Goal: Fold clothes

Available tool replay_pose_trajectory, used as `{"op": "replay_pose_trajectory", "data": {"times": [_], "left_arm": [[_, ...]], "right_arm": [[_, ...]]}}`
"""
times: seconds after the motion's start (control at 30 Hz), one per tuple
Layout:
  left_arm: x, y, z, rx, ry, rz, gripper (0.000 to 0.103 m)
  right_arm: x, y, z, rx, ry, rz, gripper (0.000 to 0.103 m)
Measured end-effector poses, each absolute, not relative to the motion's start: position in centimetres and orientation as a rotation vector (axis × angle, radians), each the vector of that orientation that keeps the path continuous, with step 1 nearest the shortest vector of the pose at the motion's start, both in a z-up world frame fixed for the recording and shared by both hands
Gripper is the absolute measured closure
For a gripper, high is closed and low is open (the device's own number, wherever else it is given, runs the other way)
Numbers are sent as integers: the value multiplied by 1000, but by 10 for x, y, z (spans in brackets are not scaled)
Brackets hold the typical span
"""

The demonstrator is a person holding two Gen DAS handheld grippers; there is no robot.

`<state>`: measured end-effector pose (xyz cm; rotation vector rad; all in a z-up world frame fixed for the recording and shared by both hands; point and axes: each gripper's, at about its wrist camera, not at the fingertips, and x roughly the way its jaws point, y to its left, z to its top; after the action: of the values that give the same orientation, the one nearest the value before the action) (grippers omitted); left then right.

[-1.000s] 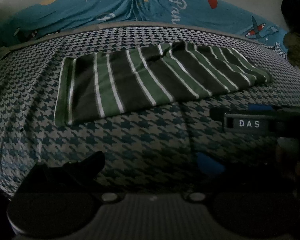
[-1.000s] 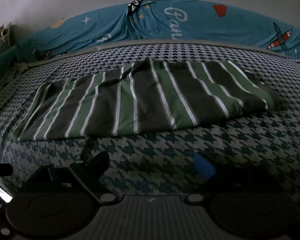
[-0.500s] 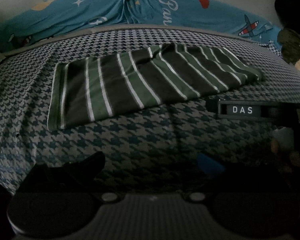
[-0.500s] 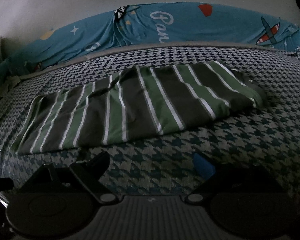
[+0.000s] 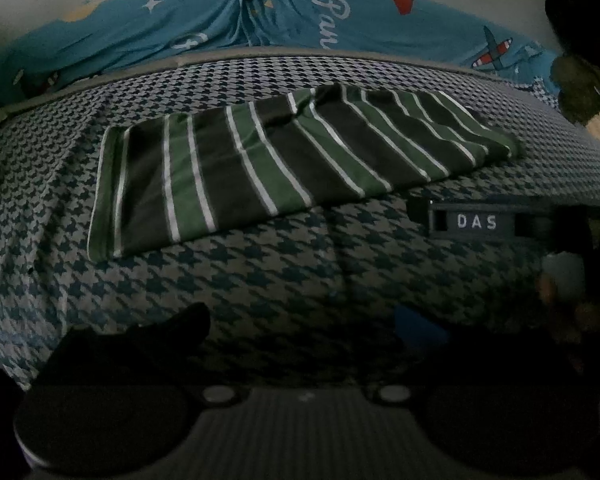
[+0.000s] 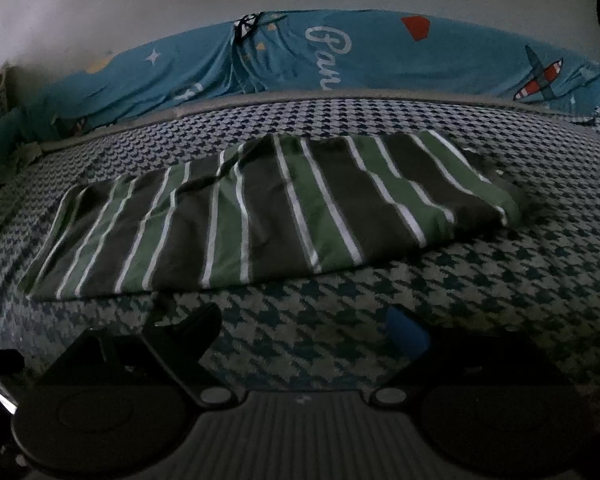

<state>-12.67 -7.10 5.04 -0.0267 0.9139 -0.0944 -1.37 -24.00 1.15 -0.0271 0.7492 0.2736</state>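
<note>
A green, dark grey and white striped garment (image 6: 260,216), already folded into a long band, lies flat on the bed's blue-and-white houndstooth cover (image 6: 339,320), well short of the turquoise printed fabric (image 6: 339,52) along the wall. Both tools are held over the near part of the bed, apart from the cloth. The right tool (image 6: 303,332) is seen wide open, with only bedcover between its dark finger and blue-padded finger, and nothing is gripped. The left tool (image 5: 300,328) also appears open and empty, though its fingers are deep in shadow. In the left view the body of the right tool, marked "DAS" (image 5: 475,222), is seen just beside the garment's near right edge.

The step in hand is judged to be the next fold, likely end to end. For a clean result, the two corners of one short end should be pinched through all layers, lifted together and level, carried over the middle, and laid edge on edge before release.
</note>
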Motion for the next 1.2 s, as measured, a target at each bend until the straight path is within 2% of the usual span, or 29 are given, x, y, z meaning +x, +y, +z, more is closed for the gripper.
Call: {"op": "replay_pose_trajectory", "data": {"times": [0.6, 1.2], "left_arm": [[-131, -84, 60, -3, 902, -124, 0], [-135, -96, 72, 19, 877, -158, 0]], "right_arm": [[-11, -262, 17, 51, 798, 197, 13], [-15, -273, 23, 67, 755, 221, 12]]}}
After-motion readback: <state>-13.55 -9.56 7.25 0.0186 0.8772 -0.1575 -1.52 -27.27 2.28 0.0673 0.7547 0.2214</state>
